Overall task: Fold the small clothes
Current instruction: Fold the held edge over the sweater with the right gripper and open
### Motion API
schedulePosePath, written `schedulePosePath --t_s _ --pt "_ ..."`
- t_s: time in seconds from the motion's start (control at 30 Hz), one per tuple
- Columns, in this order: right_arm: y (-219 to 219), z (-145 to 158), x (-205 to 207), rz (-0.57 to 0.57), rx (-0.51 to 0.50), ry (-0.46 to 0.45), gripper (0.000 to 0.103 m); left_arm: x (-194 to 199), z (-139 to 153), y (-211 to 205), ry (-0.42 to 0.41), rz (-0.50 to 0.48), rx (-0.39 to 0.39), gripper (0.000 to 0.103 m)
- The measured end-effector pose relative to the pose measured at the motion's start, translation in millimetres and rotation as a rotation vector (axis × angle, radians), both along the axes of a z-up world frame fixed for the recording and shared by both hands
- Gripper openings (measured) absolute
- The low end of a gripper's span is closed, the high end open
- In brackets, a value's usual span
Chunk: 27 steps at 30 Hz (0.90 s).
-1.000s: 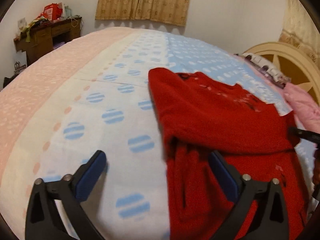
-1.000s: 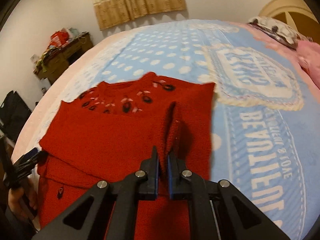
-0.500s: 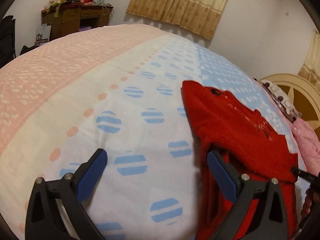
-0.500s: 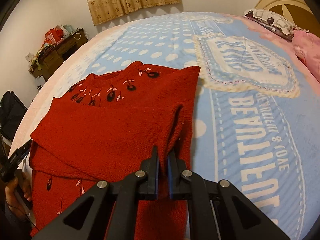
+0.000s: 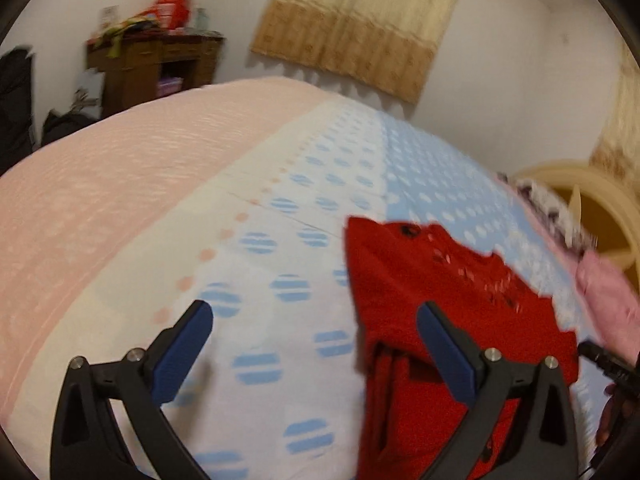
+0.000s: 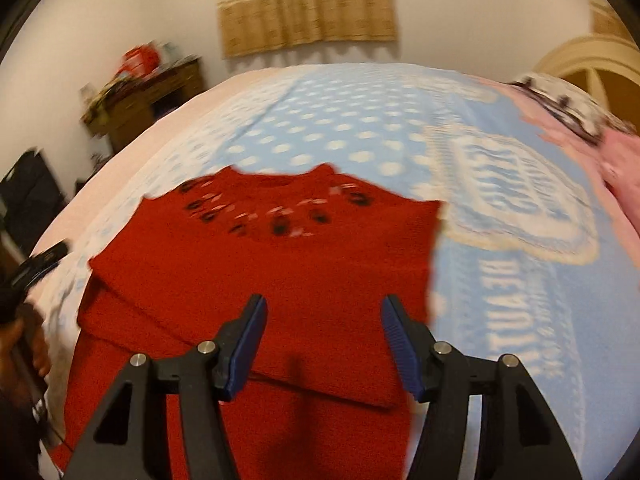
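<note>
Currently the right gripper point(image 6: 322, 344) is opening above the red sweater point(image 6: 264, 264), gripping nothing; the left gripper point(image 5: 314, 344) is hanging spread.

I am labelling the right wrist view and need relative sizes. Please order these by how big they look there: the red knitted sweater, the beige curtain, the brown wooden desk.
1. Red knitted sweater, clearly largest, though it lies nearest the camera.
2. Beige curtain.
3. Brown wooden desk, smallest; it and the curtain are both far off, so true sizes stay unsure.

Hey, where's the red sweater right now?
The red sweater lies partly folded on the bed's dotted blue-and-white sheet, just ahead of the right gripper, which is opening with nothing between its fingers.
</note>
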State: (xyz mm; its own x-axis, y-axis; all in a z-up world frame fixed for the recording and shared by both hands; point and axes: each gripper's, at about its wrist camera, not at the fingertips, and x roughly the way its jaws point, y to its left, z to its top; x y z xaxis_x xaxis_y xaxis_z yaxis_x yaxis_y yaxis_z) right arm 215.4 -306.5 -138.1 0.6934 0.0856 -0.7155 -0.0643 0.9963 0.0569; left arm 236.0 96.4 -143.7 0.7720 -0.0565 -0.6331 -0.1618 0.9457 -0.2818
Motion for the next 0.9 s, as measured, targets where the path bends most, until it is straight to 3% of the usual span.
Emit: schedulePosePath --t_s 0.13,0.2,0.3,0.53,0.9 --pt "11.9 -23.4 16.7 0.043 0.002 0.077 0.060 24.0 -25.5 -23.4 0.158 -0.007 0.185 0.103" --pt "7.7 -41.9 22.0 0.033 0.003 0.144 0.060 18.7 -36.8 -16.8 0.147 -0.010 0.155 0.103" --pt "5.8 -47.1 12.5 0.053 -0.004 0.116 0.060 8.8 -41.1 -3.2 0.135 0.007 0.085 0.103" --pt "-4.6 -35.2 -0.8 0.009 0.029 0.077 0.060 4.9 -40.7 -8.4 0.119 -0.017 0.093 0.103" --pt "-4.9 -43.2 -10.7 -0.020 -0.049 0.077 0.060 1.8 -41.9 -21.2 0.134 -0.059 0.144 0.103"
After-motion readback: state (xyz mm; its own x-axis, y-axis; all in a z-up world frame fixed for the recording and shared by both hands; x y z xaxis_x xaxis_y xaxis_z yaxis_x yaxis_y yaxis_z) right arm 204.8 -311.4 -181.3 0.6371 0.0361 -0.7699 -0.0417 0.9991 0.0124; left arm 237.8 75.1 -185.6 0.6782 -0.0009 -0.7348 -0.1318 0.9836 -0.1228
